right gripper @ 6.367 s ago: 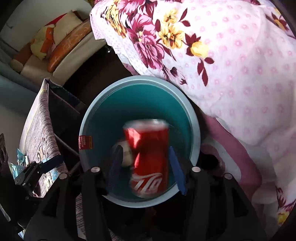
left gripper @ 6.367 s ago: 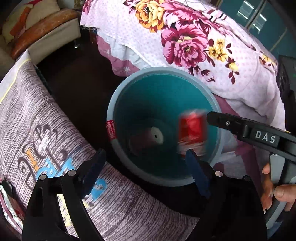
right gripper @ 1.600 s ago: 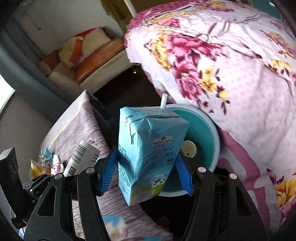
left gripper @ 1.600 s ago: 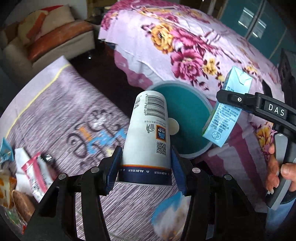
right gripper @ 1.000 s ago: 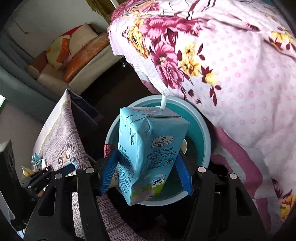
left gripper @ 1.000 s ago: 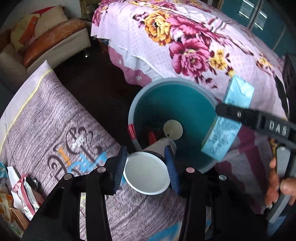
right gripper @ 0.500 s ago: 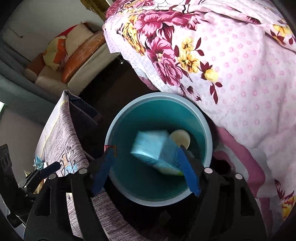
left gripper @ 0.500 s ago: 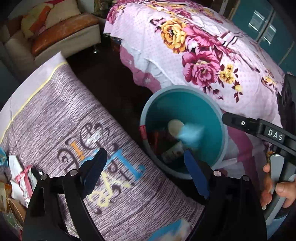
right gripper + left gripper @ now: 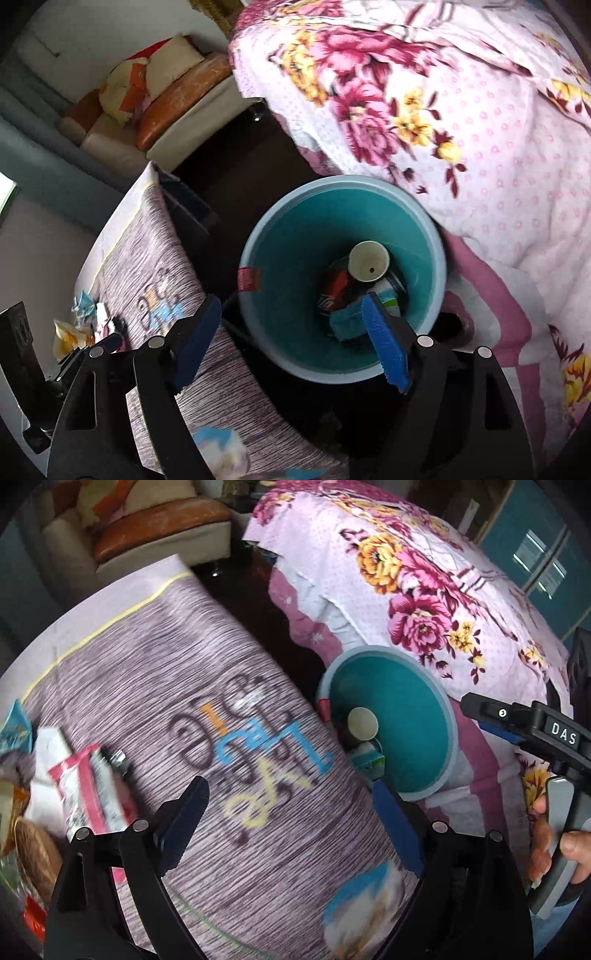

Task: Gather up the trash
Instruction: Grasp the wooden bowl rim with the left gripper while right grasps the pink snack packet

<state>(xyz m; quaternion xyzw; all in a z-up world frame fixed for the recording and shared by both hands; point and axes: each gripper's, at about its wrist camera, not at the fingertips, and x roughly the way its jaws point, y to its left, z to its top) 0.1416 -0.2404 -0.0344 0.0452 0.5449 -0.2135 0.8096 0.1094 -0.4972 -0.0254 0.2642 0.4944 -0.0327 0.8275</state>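
Observation:
A teal bin (image 9: 413, 738) (image 9: 295, 258) stands on the floor between the table and the bed. Inside lie a paper cup (image 9: 369, 262), a red cola can (image 9: 334, 286) and a blue milk carton (image 9: 345, 319). My left gripper (image 9: 291, 819) is open and empty above the table's purple cloth (image 9: 166, 686). My right gripper (image 9: 291, 339) is open and empty above the bin's near rim. Wrappers (image 9: 85, 790) lie at the table's left end. A blue-and-white packet (image 9: 364, 912) lies at the near table edge.
A bed with a pink floral cover (image 9: 424, 590) runs along the right. A sofa with cushions (image 9: 155, 99) stands at the back. Dark floor (image 9: 229, 162) shows between the sofa, table and bed. The right gripper also shows in the left wrist view (image 9: 524, 727).
Both grippers let go of the cup and the milk carton, which now lie in the bin. My left gripper has swung back left over the table. My right gripper has drawn back a little.

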